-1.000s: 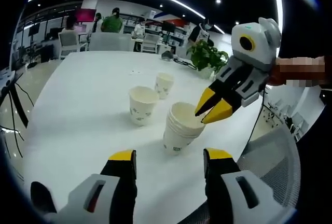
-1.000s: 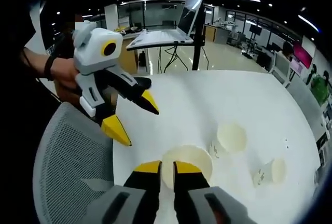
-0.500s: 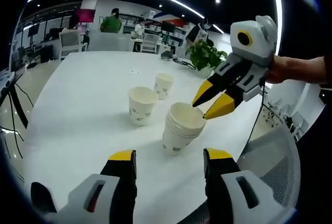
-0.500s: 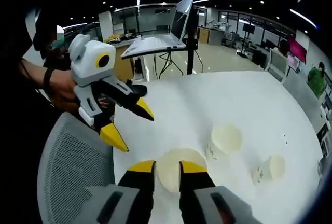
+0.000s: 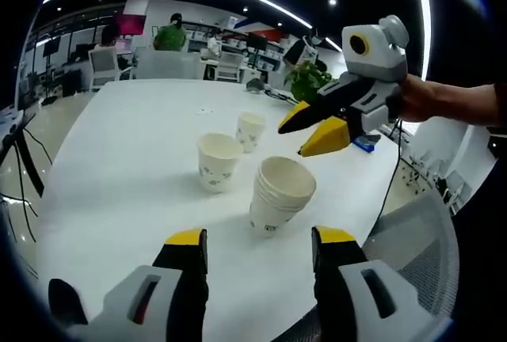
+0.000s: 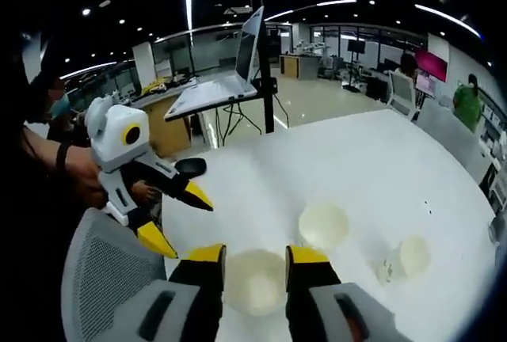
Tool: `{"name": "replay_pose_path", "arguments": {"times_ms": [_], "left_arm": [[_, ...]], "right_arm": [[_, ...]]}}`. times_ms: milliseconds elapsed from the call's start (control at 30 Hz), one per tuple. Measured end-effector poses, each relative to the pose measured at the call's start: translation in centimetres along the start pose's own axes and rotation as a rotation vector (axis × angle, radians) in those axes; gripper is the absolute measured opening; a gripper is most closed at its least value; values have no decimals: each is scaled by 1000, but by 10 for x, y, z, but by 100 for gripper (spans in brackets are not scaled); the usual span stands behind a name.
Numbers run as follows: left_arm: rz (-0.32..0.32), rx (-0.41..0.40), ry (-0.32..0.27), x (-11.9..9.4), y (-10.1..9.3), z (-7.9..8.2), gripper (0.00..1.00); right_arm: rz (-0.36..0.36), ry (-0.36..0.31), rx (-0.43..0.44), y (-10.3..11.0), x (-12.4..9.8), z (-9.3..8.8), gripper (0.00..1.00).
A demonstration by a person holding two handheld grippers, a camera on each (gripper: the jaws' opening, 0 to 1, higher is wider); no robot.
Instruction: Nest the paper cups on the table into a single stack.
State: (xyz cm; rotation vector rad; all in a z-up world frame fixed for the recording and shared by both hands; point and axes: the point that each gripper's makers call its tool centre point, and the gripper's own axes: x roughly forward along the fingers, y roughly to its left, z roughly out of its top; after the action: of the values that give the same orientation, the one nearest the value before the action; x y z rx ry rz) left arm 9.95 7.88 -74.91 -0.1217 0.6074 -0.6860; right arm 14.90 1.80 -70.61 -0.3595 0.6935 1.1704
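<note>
White round table (image 5: 119, 168) in a bright open-plan office, desks and seated people far behind, a potted plant (image 5: 310, 82) at the far edge, a mesh chair (image 6: 103, 271) alongside. Nested stack of cups (image 5: 277, 195) standing near the table's edge, just ahead of the left gripper (image 5: 257, 247), jaws spread wide, nothing held. Two single cups beyond: nearer cup (image 5: 217, 160), farther cup (image 5: 250, 130). Right gripper (image 6: 255, 256) hovering above the stack, jaws apart, rim seen between them, not touching.
</note>
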Motion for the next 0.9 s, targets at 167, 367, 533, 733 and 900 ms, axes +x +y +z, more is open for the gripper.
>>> {"name": "replay_pose_path", "arguments": {"times_ms": [167,367,533,733,900], "left_arm": [[0,0,3,0,1,-1,51],[-4,12,19,0,0,-3,51],[0,13,13,-1,-2,-2,51],[6,7,6,0,-3,1,51],[13,10,-14,2,-2,7,51]], "right_arm": [[-36,-20,37,-15,10,5,40],[-78,-31,110,-36,33,7,44],[-96,-19,153,-43,44,12,43],[-96,45,165,-56,63,11,42],[-87,106,167,-69,81,3,41]]}}
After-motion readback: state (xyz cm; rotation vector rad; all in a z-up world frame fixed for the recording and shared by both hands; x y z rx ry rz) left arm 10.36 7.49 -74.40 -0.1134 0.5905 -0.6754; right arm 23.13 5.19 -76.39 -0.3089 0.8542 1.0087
